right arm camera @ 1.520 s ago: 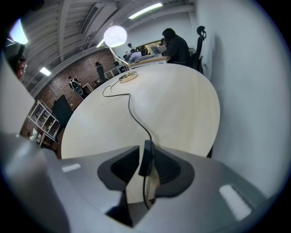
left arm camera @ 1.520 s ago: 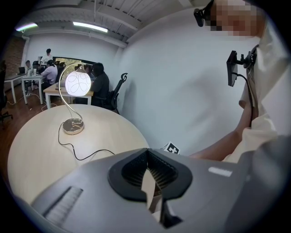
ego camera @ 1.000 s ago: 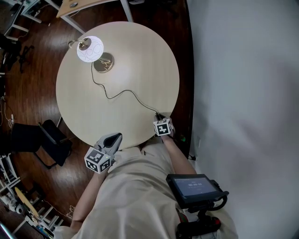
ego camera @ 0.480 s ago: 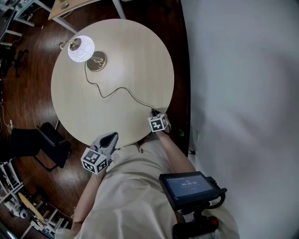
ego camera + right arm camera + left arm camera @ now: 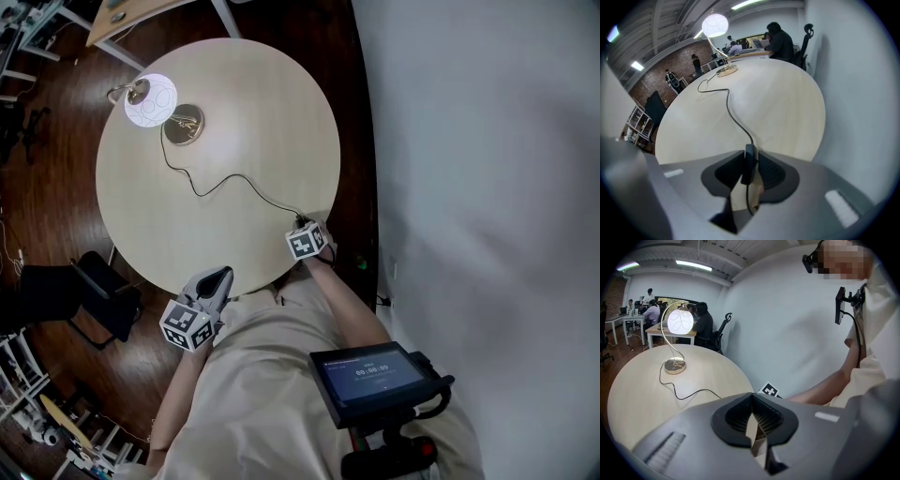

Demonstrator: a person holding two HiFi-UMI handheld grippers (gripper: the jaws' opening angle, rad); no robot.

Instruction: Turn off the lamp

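Item: lamp (image 5: 150,101), lit, at the table's (image 5: 262,122) far left edge. Its cord (image 5: 225,180) crosses the table to the near right rim, where the right gripper (image 5: 750,154), jaws just closing, pinches the switch (image 5: 748,165). Advice: squeeze squarely, 1 click, without dragging the cord off the rim. Left gripper (image 5: 753,401): closed, empty, off the table's near edge. Tabletop otherwise bare

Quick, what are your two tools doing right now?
Left tool: closed, empty.
Right tool: jaws have just been closing, now gripping the lamp cord's switch.
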